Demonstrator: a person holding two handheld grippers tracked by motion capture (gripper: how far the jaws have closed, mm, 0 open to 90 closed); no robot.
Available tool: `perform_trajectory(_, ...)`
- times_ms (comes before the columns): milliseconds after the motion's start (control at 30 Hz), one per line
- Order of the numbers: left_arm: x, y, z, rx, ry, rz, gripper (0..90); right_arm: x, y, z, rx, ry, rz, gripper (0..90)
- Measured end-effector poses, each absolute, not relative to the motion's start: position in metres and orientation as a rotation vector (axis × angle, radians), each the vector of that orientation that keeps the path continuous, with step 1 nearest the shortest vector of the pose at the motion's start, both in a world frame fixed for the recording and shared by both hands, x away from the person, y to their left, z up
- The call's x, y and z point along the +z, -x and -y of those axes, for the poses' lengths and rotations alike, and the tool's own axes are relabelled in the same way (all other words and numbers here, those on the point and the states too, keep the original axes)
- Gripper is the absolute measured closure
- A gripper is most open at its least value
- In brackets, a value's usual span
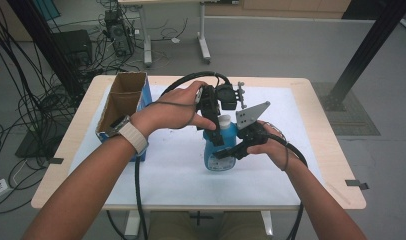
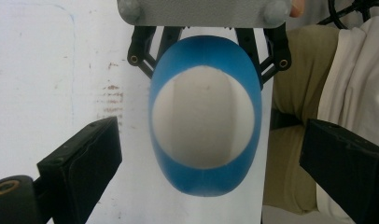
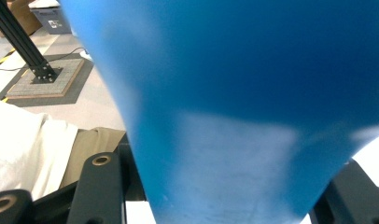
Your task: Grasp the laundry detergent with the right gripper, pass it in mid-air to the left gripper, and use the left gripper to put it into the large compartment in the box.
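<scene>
A blue bottle [image 1: 213, 161] with a white cap [image 1: 224, 120] stands upright on the white mat [image 1: 166, 165]. My right gripper [image 1: 226, 151] comes in from the right and is shut on the bottle's body; in the right gripper view the blue bottle [image 3: 234, 93] sits between the two jaws of the right gripper [image 3: 225, 186]. My left gripper [image 1: 217, 134] points down over the bottle's top. In the left gripper view the white cap [image 2: 204, 121] lies between the wide-apart jaws of the left gripper [image 2: 211, 128], which is open and touches neither side.
An open cardboard box [image 1: 123, 97] with a blue side stands at the table's left. Cables trail from both grippers across the mat. A black post [image 1: 366, 50] rises behind the table on the right, and tangled cables [image 1: 36, 100] cover the floor at the left.
</scene>
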State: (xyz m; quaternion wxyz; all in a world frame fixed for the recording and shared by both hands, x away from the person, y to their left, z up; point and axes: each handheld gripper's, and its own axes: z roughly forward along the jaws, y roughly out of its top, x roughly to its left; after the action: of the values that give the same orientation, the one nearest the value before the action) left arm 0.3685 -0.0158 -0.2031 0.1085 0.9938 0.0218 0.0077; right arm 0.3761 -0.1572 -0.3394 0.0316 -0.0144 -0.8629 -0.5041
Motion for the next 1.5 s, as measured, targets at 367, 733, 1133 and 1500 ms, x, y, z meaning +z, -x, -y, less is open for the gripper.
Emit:
perform_trajectory(367, -0.208, -0.369, 0.02, 0.014, -2.933, -0.057, 6.9, -0.334, -0.373, 0.154, -1.548, 0.033, 2.653, 42.8)
perform_trajectory(733, -0.217, -0.371, 0.022, -0.024, -2.931, -0.072, 9.2, -0.33, -0.372, 0.154, -1.547, 0.032, 2.66, 42.8)
perform_trajectory(1133, -0.222, -0.371, 0.023, -0.023, -2.936, -0.052, 13.3, -0.331, -0.371, 0.152, -1.53, 0.029, 2.661, 42.8)
perform_trajectory(1500, -0.224, -0.371, 0.026, -0.04, -2.947, -0.033, 20.5, -0.331, -0.371, 0.151, -1.531, 0.026, 2.659, 42.8)
